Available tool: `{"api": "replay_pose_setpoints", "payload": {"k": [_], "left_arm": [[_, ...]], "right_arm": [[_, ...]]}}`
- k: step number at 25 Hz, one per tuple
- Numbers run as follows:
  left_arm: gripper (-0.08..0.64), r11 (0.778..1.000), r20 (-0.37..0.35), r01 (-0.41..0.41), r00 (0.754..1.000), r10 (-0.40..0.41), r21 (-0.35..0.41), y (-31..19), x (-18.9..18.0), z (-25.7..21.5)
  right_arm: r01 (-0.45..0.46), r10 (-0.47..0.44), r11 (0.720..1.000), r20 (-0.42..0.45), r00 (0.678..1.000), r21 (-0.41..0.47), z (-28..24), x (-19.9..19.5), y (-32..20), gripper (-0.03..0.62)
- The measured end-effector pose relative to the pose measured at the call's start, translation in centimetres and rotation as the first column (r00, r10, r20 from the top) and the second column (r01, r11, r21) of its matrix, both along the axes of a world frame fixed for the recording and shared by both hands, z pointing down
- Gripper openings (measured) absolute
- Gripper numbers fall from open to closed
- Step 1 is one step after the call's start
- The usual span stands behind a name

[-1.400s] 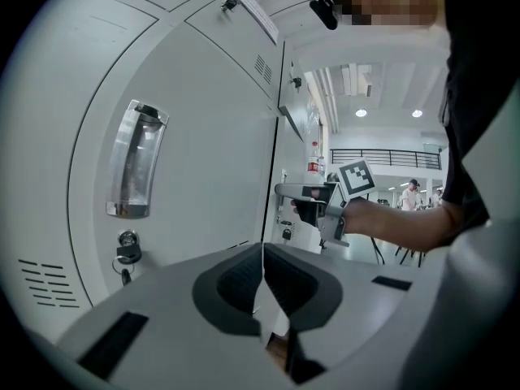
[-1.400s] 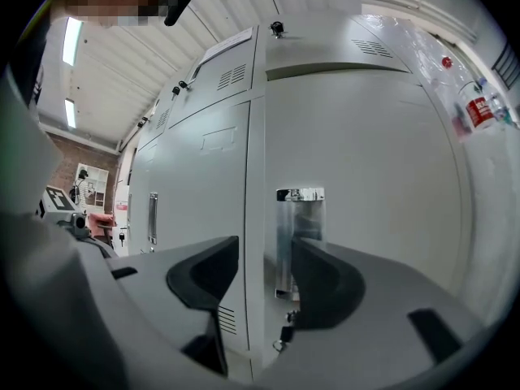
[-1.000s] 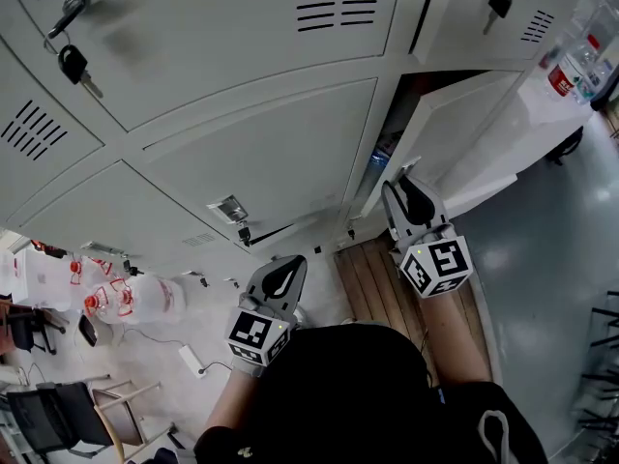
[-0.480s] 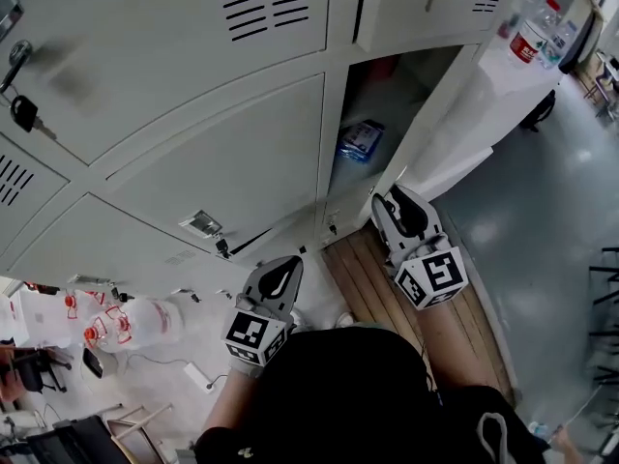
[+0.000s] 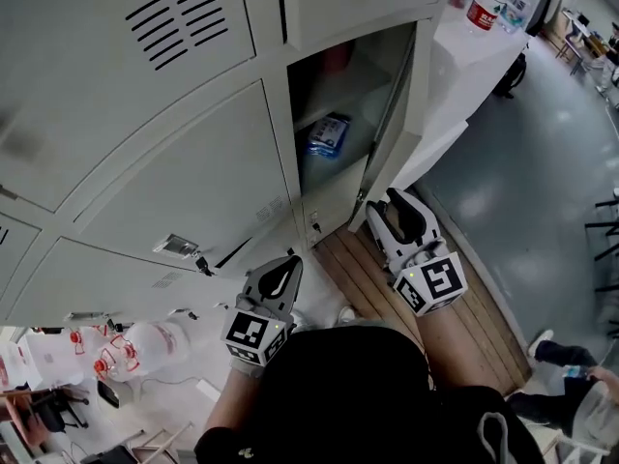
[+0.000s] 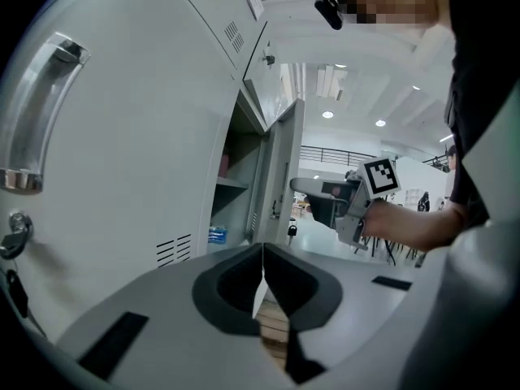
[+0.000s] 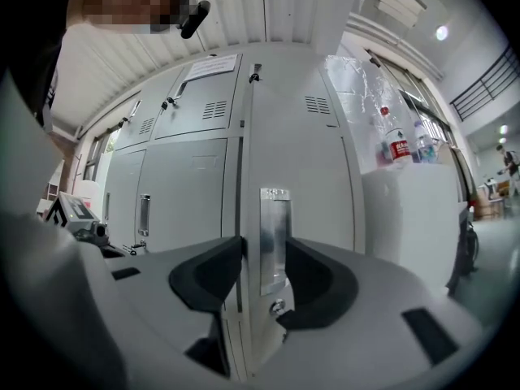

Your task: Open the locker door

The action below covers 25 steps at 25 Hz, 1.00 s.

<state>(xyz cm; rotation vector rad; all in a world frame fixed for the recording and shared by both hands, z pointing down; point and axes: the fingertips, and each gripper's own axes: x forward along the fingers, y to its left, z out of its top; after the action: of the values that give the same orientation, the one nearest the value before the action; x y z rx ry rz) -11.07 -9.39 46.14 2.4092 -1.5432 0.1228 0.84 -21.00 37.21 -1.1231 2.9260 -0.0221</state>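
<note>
The grey locker door (image 5: 389, 114) stands swung out, seen edge-on in the head view. Its compartment (image 5: 334, 124) holds a blue packet (image 5: 329, 135) on the shelf. My right gripper (image 5: 388, 204) is at the door's free edge, low down. In the right gripper view the door edge and its metal handle plate (image 7: 275, 234) sit between the jaws of the right gripper (image 7: 264, 260), which are opening and stand loosely on either side. My left gripper (image 5: 281, 274) hangs shut and empty in front of the closed locker to the left; the left gripper view shows its jaws (image 6: 262, 276) meeting.
Closed lockers with handles and a key (image 6: 16, 238) fill the left. A slatted wooden board (image 5: 387, 293) lies at the locker's foot. A white counter (image 5: 455, 75) with bottles (image 5: 483, 6) stands right of the door. Plastic bottles (image 5: 135, 341) lie on the floor at left.
The door has swung wider, baring the compartment and blue packet. My right gripper has come back and down along with its edge. The left gripper has stayed put.
</note>
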Motion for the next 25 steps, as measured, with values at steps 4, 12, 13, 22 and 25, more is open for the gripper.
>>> {"api": "replay_pose_setpoints", "payload": {"k": [4, 12, 13, 22, 25], "left_arm": [[0.023, 0.999, -0.002, -0.049, 0.999, 0.049, 0.002, -0.7, 1.2, 0.0], [0.023, 0.990, -0.008, -0.143, 0.990, 0.143, 0.000, -2.1, 4.0, 0.1], [0.023, 0.988, -0.009, -0.156, 0.988, 0.156, 0.001, -2.2, 4.4, 0.0], [0.023, 0.974, -0.008, -0.226, 0.974, 0.226, 0.001, -3.1, 6.9, 0.0], [0.023, 0.972, -0.009, -0.236, 0.972, 0.236, -0.001, -3.3, 7.5, 0.0]], "right_arm": [[-0.052, 0.052, 0.999, 0.004, 0.999, 0.001, 0.0, 2.0, 0.4, 0.181], [-0.185, 0.185, 0.983, -0.004, 0.983, 0.020, 0.0, 7.1, 0.6, 0.170], [-0.205, 0.205, 0.978, -0.007, 0.979, 0.024, -0.1, 7.8, 0.6, 0.166], [-0.346, 0.346, 0.938, -0.003, 0.938, 0.015, 0.4, 13.8, -0.7, 0.095], [-0.381, 0.381, 0.924, -0.005, 0.924, 0.010, 0.4, 15.5, -1.4, 0.089]]}}
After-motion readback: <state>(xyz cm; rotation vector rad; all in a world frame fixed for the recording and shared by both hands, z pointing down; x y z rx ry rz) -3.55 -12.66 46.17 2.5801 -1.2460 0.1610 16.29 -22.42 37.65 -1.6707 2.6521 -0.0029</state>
